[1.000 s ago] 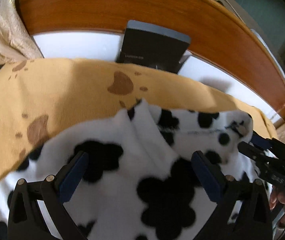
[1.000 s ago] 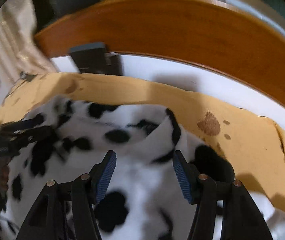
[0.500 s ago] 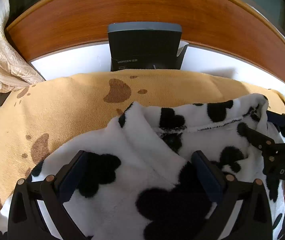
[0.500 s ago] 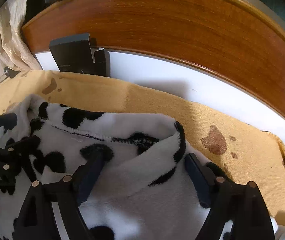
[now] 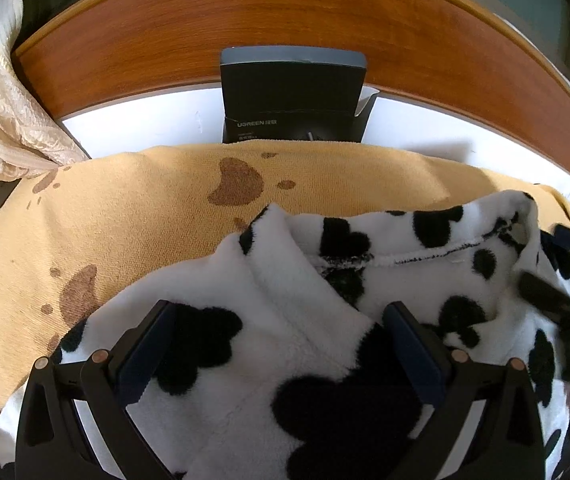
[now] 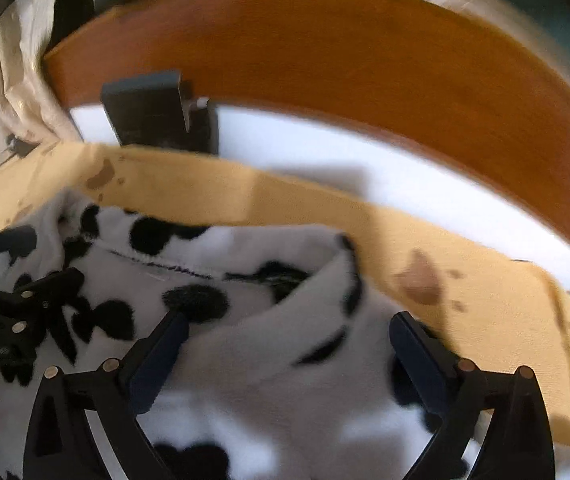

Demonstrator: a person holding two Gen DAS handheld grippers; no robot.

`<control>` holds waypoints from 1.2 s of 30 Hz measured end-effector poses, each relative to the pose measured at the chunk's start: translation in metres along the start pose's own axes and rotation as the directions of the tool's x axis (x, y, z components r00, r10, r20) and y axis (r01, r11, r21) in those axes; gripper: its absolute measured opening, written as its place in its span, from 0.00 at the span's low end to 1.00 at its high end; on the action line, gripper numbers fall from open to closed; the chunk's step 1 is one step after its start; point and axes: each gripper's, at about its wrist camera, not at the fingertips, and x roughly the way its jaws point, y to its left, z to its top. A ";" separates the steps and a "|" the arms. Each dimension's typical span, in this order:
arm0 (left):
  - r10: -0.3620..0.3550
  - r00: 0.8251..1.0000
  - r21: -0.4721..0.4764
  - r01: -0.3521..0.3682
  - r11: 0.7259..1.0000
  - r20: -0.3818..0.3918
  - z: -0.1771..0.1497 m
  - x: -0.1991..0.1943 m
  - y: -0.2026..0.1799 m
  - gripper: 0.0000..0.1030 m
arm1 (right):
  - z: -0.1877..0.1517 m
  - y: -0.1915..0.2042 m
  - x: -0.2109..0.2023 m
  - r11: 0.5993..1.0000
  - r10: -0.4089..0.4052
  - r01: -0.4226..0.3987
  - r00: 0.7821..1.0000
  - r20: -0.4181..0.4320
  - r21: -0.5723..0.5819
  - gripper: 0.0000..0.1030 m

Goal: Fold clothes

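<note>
The left tongs [image 5: 281, 348] are spread wide over the spotted top [image 5: 293, 320], with the soft cloth lying between the tips but not pinched. The right tongs [image 6: 285, 356] are opening right now, and the cloth between them looks let go too. I think both let go because a fold was just laid down and the top can rest by itself.

The black and white top lies on the yellow blanket [image 5: 133, 216], toward its near edge, with its collar pointing at the wooden board [image 5: 285, 16] at the far side. The blanket keeps it clean and flat. A dark box [image 5: 293, 92] leans against that board, well apart from the top, so it is not in the way.
</note>
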 end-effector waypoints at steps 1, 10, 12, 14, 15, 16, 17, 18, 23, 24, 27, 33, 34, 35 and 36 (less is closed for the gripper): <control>-0.003 1.000 -0.002 0.003 1.000 0.001 0.000 0.000 0.001 1.00 | -0.003 -0.003 -0.013 1.000 0.000 0.000 1.000 0.028 0.001 0.99; 0.011 1.000 0.013 -0.011 1.000 -0.005 0.001 0.003 0.000 1.00 | -0.103 -0.086 -0.171 0.960 -0.247 0.257 0.964 0.096 -0.109 0.95; 0.016 1.000 0.017 -0.016 1.000 -0.006 0.002 0.004 -0.001 1.00 | -0.126 -0.112 -0.186 0.946 -0.306 0.308 0.951 0.031 -0.100 0.77; 0.013 1.000 0.017 -0.013 1.000 -0.006 0.001 0.004 -0.003 1.00 | -0.141 -0.134 -0.187 0.952 -0.304 0.301 0.952 -0.039 -0.058 0.67; 0.012 1.000 0.017 -0.012 1.000 -0.006 0.001 0.004 -0.002 1.00 | -0.146 -0.142 -0.185 0.956 -0.293 0.291 0.954 -0.062 -0.045 0.67; 0.011 1.000 0.016 -0.011 1.000 -0.005 0.001 0.003 -0.002 1.00 | -0.145 -0.146 -0.179 0.958 -0.285 0.283 0.956 -0.070 -0.044 0.67; 0.011 1.000 0.016 -0.010 1.000 -0.005 0.002 0.003 -0.002 1.00 | -0.145 -0.147 -0.173 0.959 -0.282 0.280 0.956 -0.075 -0.046 0.67; 0.010 1.000 0.016 -0.010 1.000 -0.005 0.001 0.003 -0.002 1.00 | -0.142 -0.143 -0.167 0.957 -0.288 0.285 0.955 -0.073 -0.055 0.67; 0.007 1.000 0.016 -0.007 1.000 -0.005 0.001 0.001 -0.002 1.00 | -0.136 -0.140 -0.122 0.947 -0.301 0.281 0.945 -0.129 -0.155 0.67; 0.007 1.000 0.016 -0.007 1.000 -0.004 0.001 0.000 -0.002 1.00 | -0.136 -0.144 -0.115 0.947 -0.305 0.285 0.942 -0.143 -0.147 0.67; 0.004 1.000 0.015 -0.004 1.000 -0.004 0.000 0.000 -0.001 1.00 | -0.134 -0.162 -0.102 0.963 -0.270 0.267 0.944 -0.187 -0.042 0.52; 0.003 1.000 0.016 -0.003 1.000 -0.004 -0.001 0.001 0.001 1.00 | -0.133 -0.208 -0.129 0.951 -0.175 0.206 0.974 -0.147 0.231 0.13; 0.003 1.000 0.016 -0.003 1.000 -0.004 -0.001 0.001 0.001 1.00 | -0.133 -0.216 -0.140 0.940 -0.177 0.203 0.977 -0.119 0.272 0.13; 0.003 1.000 0.017 -0.003 1.000 -0.004 -0.001 0.001 0.001 1.00 | -0.133 -0.222 -0.153 0.929 -0.179 0.197 0.980 -0.087 0.313 0.13; 0.003 1.000 0.017 -0.003 1.000 -0.004 -0.001 0.001 0.001 1.00 | -0.132 -0.228 -0.165 0.919 -0.178 0.186 0.983 -0.056 0.347 0.13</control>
